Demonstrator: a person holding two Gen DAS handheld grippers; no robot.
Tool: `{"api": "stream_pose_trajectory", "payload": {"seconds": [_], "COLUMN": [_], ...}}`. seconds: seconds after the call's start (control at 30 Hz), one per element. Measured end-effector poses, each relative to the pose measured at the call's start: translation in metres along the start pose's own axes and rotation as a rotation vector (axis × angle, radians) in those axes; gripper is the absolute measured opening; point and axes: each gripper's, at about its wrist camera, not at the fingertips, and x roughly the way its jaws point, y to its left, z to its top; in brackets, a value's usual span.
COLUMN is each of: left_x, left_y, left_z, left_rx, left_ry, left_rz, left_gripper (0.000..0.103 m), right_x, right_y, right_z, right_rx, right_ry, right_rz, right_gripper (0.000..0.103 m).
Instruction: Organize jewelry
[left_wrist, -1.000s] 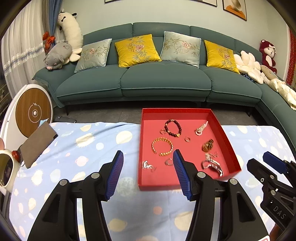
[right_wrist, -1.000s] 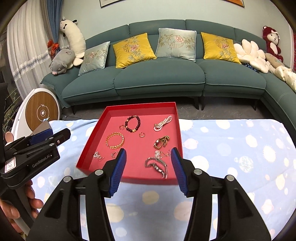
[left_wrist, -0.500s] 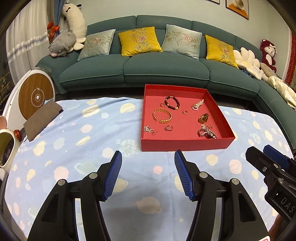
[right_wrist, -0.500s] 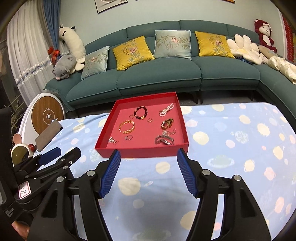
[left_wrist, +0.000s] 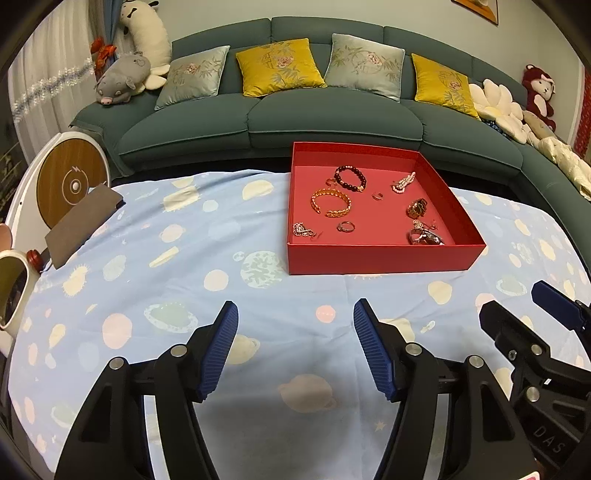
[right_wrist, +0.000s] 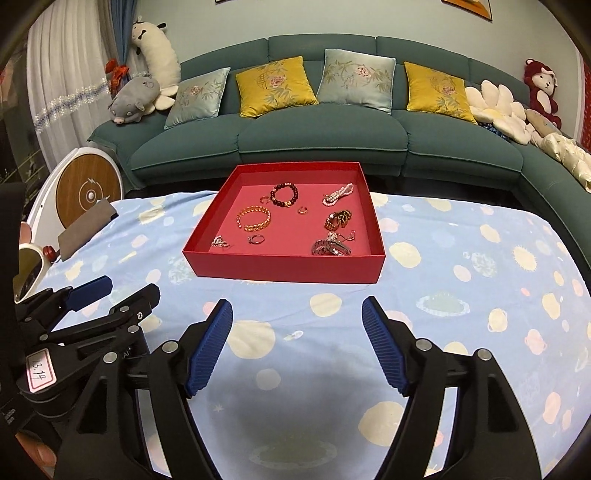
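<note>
Jewelry (left_wrist: 332, 204) is seen scattered inside the red tray (left_wrist: 380, 256) toward the table's far edge; both the left gripper (left_wrist: 293, 350) and right gripper (right_wrist: 297, 347) have been drawn back, fingers apart, nothing held — sorting looks finished.

Teal sofa (right_wrist: 325, 136) with yellow and grey cushions, plush pig (right_wrist: 135, 99), planet-print blue tablecloth (right_wrist: 461, 295), brown pouch (left_wrist: 83, 225).
</note>
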Motion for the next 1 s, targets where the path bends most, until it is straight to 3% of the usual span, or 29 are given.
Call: {"api": "stream_pose_trajectory", "payload": {"seconds": [0.6,1.0], "left_x": [0.03,0.03], "left_y": [-0.012,-0.017], "left_z": [-0.003,-0.003], "left_rx": [-0.005,0.003], "left_ry": [0.064,0.038], "left_rz": [0.029,0.049], "left_gripper": [0.069,0.07], "right_x": [0.029,0.033], "right_y": [-0.007,-0.014], "right_z": [-0.011,-0.013], "right_rx": [0.009,0.03], "right_ry": [0.007,0.004], "right_rz": [-0.112,-0.128], "right_gripper": [0.083,0.084]}}
